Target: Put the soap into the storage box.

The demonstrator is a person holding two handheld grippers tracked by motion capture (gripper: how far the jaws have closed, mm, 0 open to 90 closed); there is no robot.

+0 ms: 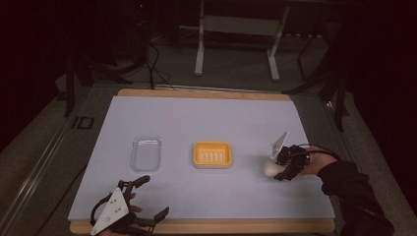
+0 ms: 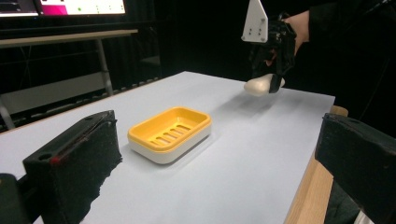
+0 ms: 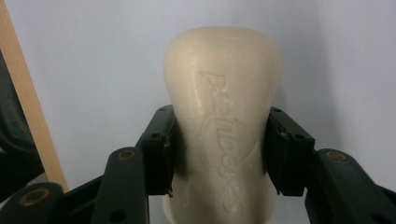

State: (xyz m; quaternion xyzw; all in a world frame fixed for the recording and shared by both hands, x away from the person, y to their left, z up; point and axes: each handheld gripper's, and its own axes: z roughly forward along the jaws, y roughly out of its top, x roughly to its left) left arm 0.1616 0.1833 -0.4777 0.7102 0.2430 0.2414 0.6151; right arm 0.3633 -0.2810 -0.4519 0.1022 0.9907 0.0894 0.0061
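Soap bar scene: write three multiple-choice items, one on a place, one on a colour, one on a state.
1. Where does the clear lid lie?
A. left of the soap dish
B. on top of the dish
C. under the right tongs

2. What colour is the dish's slotted inner tray?
A. blue
B. yellow-orange
C. black

3. What is the state of the soap bar?
A. lying in the dish
B. clamped between the right tongs' jaws
C. held by the left tongs

Key:
1 A, the high view shows it on the table left of the dish.
2 B, the tray is yellow-orange over a white base.
3 B, both jaws press its sides.
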